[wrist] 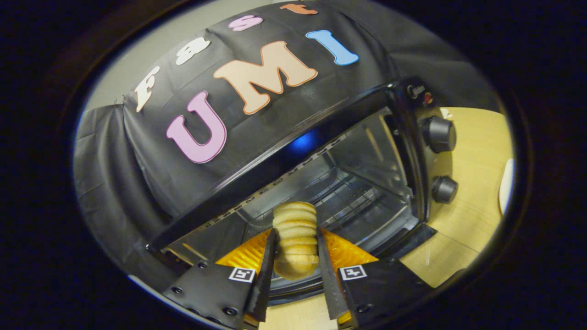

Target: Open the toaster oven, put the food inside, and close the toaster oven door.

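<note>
Two fingers of the gripper (296,256) were clamped on a ridged, pale bread roll (296,238), which stood upright between them. Just beyond the fingers, the toaster oven (367,165) gaped open, its wire rack (348,197) bare, with two knobs (439,134) to the right, above the wooden table (472,183).

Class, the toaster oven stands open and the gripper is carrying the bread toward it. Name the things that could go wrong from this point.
1. The gripper fingers pinch the ridged bread roll only at its sides; it could slip or get crushed before reaching the rack.
2. The view is tilted against the toaster oven, so the roll might catch the opening's edge on entry.
3. The lowered door lies under the fingers; dropping lower could knock it.
</note>
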The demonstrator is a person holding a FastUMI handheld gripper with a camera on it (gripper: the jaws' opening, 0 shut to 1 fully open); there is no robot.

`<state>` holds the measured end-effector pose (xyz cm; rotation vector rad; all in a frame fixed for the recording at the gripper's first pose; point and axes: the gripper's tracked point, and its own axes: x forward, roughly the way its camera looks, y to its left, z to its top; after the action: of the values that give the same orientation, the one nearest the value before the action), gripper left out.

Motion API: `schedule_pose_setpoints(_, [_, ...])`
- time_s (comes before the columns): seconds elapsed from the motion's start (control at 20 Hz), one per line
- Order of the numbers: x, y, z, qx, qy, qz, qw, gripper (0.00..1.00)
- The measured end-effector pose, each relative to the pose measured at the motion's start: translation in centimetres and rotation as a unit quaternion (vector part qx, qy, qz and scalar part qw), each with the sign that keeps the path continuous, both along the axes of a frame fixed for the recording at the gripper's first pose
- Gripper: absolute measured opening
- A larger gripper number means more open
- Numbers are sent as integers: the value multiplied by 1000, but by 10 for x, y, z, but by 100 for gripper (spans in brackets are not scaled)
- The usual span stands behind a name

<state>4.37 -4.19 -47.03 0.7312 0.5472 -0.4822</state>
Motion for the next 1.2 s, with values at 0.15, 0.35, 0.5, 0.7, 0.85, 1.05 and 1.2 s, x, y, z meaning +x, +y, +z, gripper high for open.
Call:
schedule_pose_setpoints(0.15, [10,-8,4,-24,-10,-14,1000,52])
schedule_pose_setpoints(0.35, [18,-9,-4,-39,-1,1,999,64])
schedule_pose_setpoints(0.5, [11,-13,6,-52,5,3,999,76])
schedule_pose_setpoints(0.7, [1,-9,22,-45,4,15,999,91])
schedule_pose_setpoints(0.85, [-10,1,42,-45,-4,34,998,99])
schedule_pose_setpoints(1.05, [-29,19,68,-47,-19,73,996,99])
schedule_pose_setpoints(1.2, [-50,30,88,-50,-29,102,993,99])
